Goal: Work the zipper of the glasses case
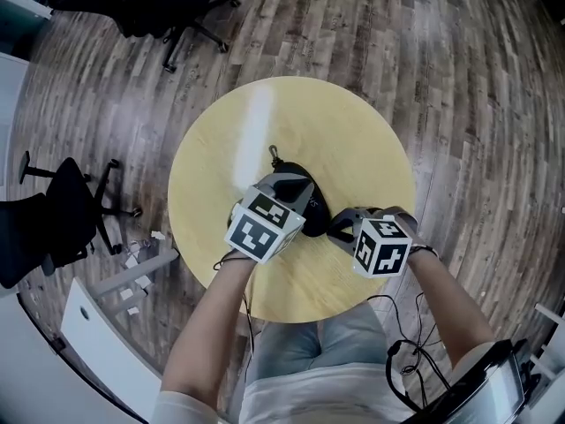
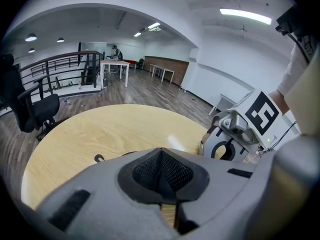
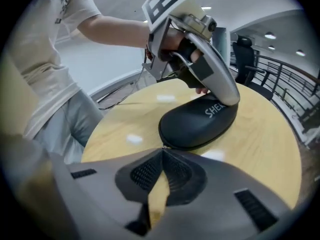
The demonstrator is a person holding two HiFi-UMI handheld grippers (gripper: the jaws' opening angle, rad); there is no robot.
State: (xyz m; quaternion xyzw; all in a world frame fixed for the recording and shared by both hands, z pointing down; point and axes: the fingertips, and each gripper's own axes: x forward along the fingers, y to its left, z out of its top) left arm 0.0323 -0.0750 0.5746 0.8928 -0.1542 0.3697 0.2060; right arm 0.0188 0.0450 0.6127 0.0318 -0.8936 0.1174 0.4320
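Glasses case (image 1: pixel 316 210) mostly hidden under left gripper (image 1: pixel 290 184), head view. Anything pinched at right gripper (image 3: pixel 162 150) tips: too small to resolve.

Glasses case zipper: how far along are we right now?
Done: the glasses case lies on the table, with the shut left claw resting on its top. In hand: the right claw is shut at the near seam, apparently on the zipper pull. Left: the visible seam looks closed, so the whole run remains.

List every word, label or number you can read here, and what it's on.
"SHE": white print on the black glasses case; any further letters are hidden under the left gripper.
Marker cubes: black-and-white square patterns, no words.
Nothing else is readable.
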